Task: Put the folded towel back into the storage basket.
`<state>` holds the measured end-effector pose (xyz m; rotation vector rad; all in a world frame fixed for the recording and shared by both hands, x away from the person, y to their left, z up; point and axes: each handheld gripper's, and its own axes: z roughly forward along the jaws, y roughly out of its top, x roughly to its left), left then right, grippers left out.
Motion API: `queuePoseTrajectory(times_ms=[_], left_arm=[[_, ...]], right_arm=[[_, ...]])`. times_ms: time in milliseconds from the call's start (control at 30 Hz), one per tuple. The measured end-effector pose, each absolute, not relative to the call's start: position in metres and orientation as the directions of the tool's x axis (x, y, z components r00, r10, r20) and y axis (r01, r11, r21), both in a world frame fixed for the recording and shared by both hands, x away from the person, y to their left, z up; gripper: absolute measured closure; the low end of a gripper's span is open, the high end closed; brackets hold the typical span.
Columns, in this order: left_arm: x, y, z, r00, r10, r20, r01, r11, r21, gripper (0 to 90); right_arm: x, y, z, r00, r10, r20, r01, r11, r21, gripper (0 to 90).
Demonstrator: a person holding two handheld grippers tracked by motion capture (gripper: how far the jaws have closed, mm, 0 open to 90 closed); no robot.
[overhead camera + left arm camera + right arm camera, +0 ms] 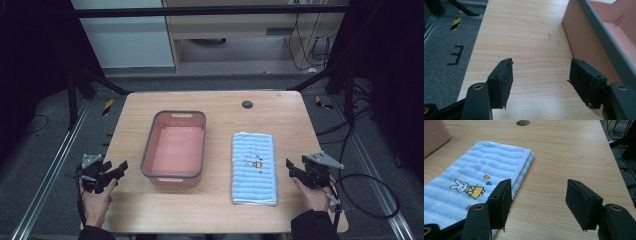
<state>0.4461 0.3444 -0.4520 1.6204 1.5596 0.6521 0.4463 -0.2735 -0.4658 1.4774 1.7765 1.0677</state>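
Observation:
A folded light-blue striped towel (254,168) with a small rabbit print lies on the wooden table, right of centre; it is also in the right gripper view (481,180). A pink tub with a grey rim (175,146) stands empty at the table's middle; its side wall (589,47) rises to the right in the left gripper view. My left gripper (116,170) is held by a hand near the table's left edge, open, with bare wood between its jaws (540,80). My right gripper (291,167) sits just right of the towel, open and holding nothing (537,200).
A round dark grommet (247,104) is set in the table near its far edge. Black frame legs and metal rails flank the table on grey carpet. Cables trail on the floor at the right. A cabinet stands behind the table.

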Motion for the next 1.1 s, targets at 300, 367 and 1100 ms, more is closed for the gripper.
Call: queuePoseTrajectory(times_ms=[300, 367, 1100], left_arm=[[0.439, 0.340, -0.440, 0.143, 0.979, -0.145, 0.551, 0.043, 0.834, 37.8], [0.438, 0.338, -0.437, 0.155, 0.978, -0.141, 0.539, 0.036, 0.842, 37.4], [0.424, 0.306, -0.406, 0.259, 0.953, -0.154, 0.463, 0.017, 0.886, 36.0]], right_arm=[[0.442, -0.275, -0.458, -0.197, 0.979, 0.053, 0.453, 0.043, 0.890, 44.1], [0.442, -0.271, -0.454, -0.209, 0.977, 0.034, 0.436, 0.062, 0.898, 44.3], [0.446, -0.253, -0.430, -0.317, 0.948, 0.028, 0.400, 0.107, 0.910, 39.4]])
